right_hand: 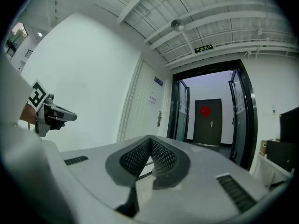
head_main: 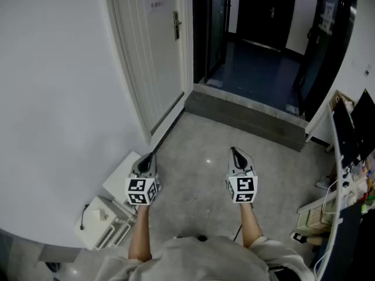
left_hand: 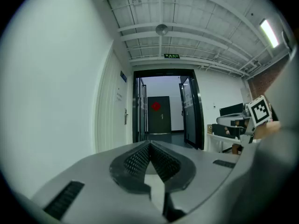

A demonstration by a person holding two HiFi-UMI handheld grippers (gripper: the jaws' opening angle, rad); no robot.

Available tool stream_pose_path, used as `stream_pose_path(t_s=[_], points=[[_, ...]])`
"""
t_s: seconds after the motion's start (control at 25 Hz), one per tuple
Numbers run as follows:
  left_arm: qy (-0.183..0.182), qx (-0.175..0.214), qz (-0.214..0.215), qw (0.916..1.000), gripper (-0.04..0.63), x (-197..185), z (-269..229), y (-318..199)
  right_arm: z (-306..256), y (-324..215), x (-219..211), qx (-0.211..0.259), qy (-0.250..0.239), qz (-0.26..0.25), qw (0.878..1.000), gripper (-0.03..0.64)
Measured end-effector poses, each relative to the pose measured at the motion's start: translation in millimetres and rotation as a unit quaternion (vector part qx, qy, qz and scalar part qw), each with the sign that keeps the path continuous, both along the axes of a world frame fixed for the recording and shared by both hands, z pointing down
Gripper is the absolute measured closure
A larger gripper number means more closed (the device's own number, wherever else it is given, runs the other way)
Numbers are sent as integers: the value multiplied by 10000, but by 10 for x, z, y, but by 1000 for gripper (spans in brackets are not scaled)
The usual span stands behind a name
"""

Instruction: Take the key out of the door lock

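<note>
Head view: door lock (head_main: 176, 26) far beyond L gripper (head_main: 153, 155), R gripper (head_main: 234, 150) jaws.

The door lock (head_main: 176, 26) is a slim metal plate with a lever handle, upright on the right edge of the white door (head_main: 153, 57), well up ahead. Honestly the key is too small to make out from here.

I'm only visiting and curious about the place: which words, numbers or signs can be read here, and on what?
No text is legible here.
Green sign above the doorway: too small to read.
Blue plaque beside the white door: too small.
Paper notice on the white door: blurred lines.
Red decoration on the dark far door: unreadable.
Marker cubes: black-and-white patterns, no words.
</note>
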State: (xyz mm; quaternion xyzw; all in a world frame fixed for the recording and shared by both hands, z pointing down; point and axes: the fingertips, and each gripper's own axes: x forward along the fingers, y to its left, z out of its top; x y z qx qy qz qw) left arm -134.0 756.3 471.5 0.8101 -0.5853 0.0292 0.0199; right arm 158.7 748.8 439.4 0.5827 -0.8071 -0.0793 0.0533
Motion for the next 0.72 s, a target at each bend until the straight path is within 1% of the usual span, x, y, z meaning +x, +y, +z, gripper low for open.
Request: stream_pose_path(t_s=[0.32,0.72], points=[[6,-39,38,10000,578,181,36,-28,34,-26,142,-10,0,-13,10000,595],[-16,-162,34,9999,578,556,131,-81,81,-90,385,-6,-48,-167,9998,594]])
